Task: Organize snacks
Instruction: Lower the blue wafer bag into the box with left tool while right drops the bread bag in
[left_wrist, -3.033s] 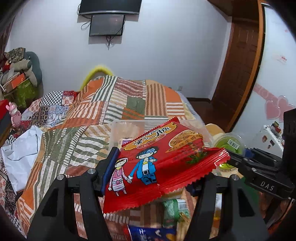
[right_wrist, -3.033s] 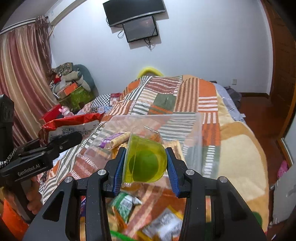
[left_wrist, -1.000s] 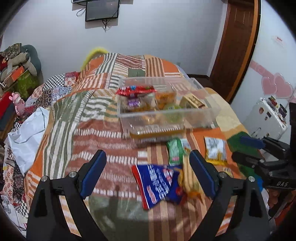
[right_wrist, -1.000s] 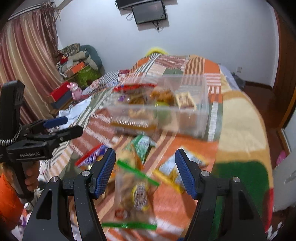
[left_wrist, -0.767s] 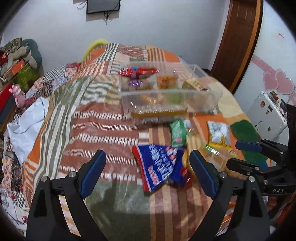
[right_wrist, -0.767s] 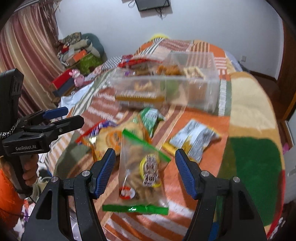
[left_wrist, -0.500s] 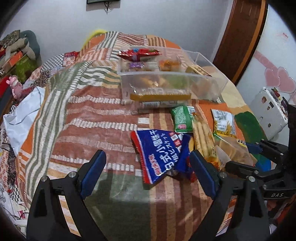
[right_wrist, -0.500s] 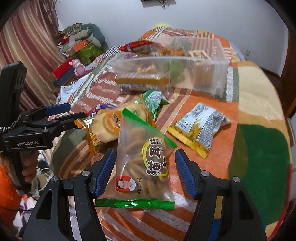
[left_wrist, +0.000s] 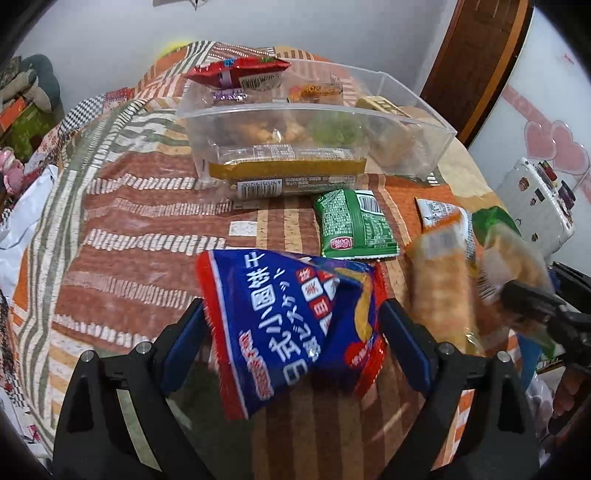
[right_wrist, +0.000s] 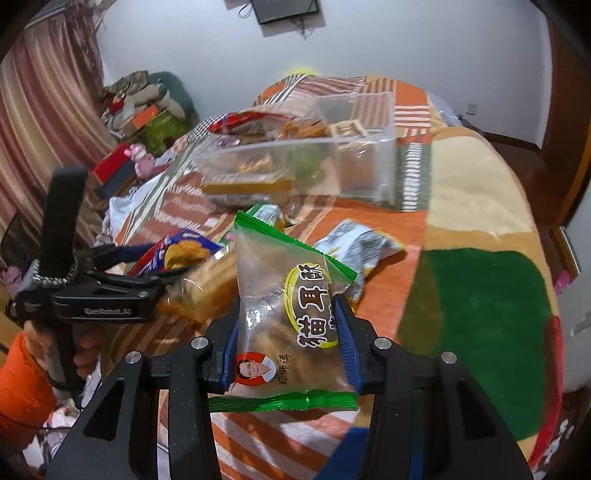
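My left gripper (left_wrist: 291, 308) stands open low over the quilt, one finger on each side of a blue and red snack bag (left_wrist: 280, 291) that lies flat. The jaws of my right gripper (right_wrist: 286, 310) are closing, and its pads press the sides of a clear bag with green edges (right_wrist: 280, 280), full of brown crisps. A clear plastic bin (left_wrist: 314, 110) farther back holds a red bag, a green cup and other snacks. A green packet (left_wrist: 351, 225) lies in front of it, with an orange cracker pack (left_wrist: 439, 280) and a silver and yellow packet (right_wrist: 354, 240) nearby.
Everything lies on a patchwork quilt (left_wrist: 129, 229) on a bed. A white case (left_wrist: 535, 206) stands past the bed's right edge, by a wooden door. Boxes and soft toys (right_wrist: 147, 107) are piled at the far left. A hand (right_wrist: 85, 354) holds the left gripper's handle.
Both grippers have dropped closer to the loose snacks. The left now straddles the blue bag. The right jaws have narrowed onto the clear bag. The red bag and green cup held earlier lie in the bin.
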